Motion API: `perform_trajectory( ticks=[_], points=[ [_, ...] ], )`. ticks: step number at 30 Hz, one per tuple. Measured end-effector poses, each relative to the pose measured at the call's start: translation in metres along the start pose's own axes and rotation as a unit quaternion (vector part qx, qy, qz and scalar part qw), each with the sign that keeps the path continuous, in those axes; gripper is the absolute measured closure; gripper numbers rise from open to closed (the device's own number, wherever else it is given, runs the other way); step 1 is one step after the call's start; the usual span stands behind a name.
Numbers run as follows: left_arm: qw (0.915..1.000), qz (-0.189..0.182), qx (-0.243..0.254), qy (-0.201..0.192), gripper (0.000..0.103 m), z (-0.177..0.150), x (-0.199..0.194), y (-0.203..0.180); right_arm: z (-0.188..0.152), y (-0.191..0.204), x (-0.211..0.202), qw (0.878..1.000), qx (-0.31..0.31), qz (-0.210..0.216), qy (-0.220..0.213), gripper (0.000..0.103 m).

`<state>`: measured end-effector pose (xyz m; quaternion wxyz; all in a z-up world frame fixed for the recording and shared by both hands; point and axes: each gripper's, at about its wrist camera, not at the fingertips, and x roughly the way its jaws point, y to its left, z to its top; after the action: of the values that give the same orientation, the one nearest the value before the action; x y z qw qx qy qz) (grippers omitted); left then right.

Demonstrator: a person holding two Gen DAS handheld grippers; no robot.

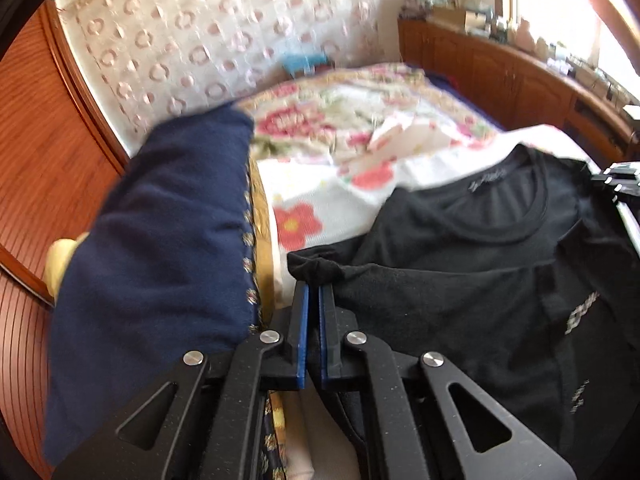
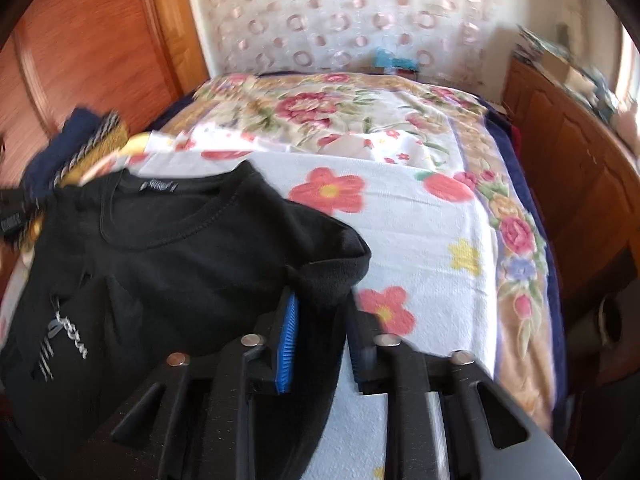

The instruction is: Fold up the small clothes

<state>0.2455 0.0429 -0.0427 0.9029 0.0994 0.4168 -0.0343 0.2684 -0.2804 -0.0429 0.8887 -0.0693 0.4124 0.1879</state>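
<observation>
A black T-shirt (image 1: 460,264) with a silver print lies on the flowered bed cover, neck opening facing away. My left gripper (image 1: 314,286) is shut on a bunched edge of the shirt at its left side. In the right wrist view the same shirt (image 2: 180,252) lies to the left, and my right gripper (image 2: 320,300) grips a thick fold of its right sleeve between the blue pads (image 2: 289,328); the jaws stand a little apart around the cloth. The right gripper's tip also shows in the left wrist view (image 1: 618,184) at the far right edge.
A dark blue cushion (image 1: 160,260) with gold trim lies at the shirt's left. A flowered white blanket (image 2: 420,216) covers the bed. Wooden wardrobe (image 1: 36,160) at left, wooden cabinets (image 2: 580,168) with clutter at right, patterned curtain (image 2: 340,16) behind.
</observation>
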Motion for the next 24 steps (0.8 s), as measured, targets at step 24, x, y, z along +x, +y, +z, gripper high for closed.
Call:
perform_trajectory(
  ticks=[24],
  points=[
    [0.9841,-0.082,-0.033,-0.154,0.098,-0.109,-0.155,-0.029,-0.121,0.079,-0.176,0.986,-0.025,-0.013,-0.162,0.096]
  ],
)
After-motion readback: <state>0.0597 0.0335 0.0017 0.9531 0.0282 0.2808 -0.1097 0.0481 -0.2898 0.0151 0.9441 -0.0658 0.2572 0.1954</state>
